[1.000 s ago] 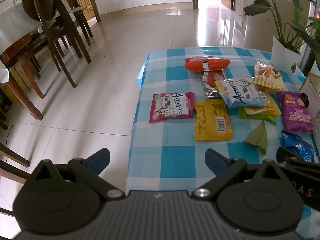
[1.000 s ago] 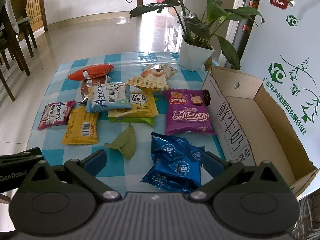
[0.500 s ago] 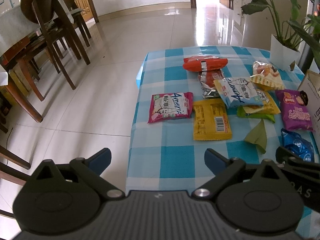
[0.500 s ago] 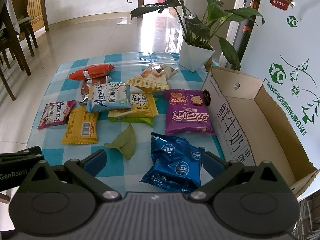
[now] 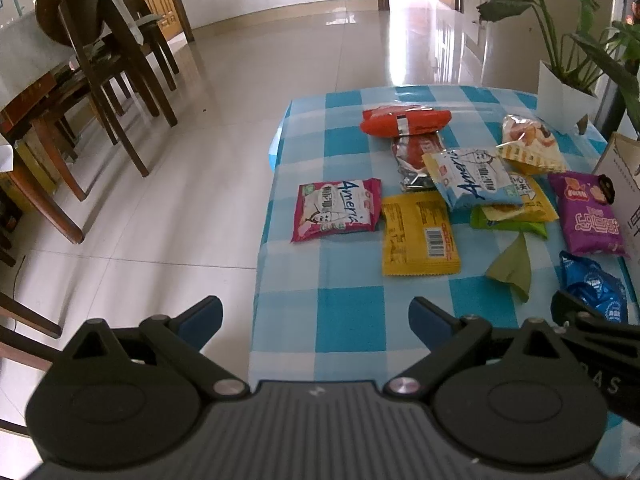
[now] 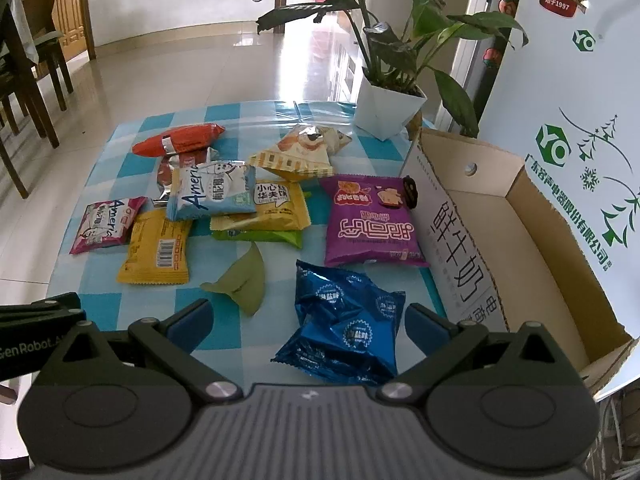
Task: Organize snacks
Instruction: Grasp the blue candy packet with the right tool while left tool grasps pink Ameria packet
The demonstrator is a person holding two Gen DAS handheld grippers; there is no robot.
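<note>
Nothing has visibly shifted since before. Both the left gripper (image 5: 314, 316) and right gripper (image 6: 306, 318) hover spread wide, empty, at the tablecloth's (image 5: 352, 320) near edge. Blue packet (image 6: 346, 326) seemingly lies between the right fingers.

Both wrist cameras face far across the worktop (image 5: 352, 312) from its near edge; left view sits further left; both share the snack packets (image 6: 224, 196).

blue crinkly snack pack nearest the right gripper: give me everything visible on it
The blue snack pack is glossy, crumpled foil or plastic printed with round white-and-blue seals. It looks sealed and puffy and lies flat on the checked tablecloth, near the table's front edge, just ahead of the open right gripper, ungripped. The cardboard box stands close on its right; the purple pack lies just beyond. Only its corner shows in the left view.
</note>
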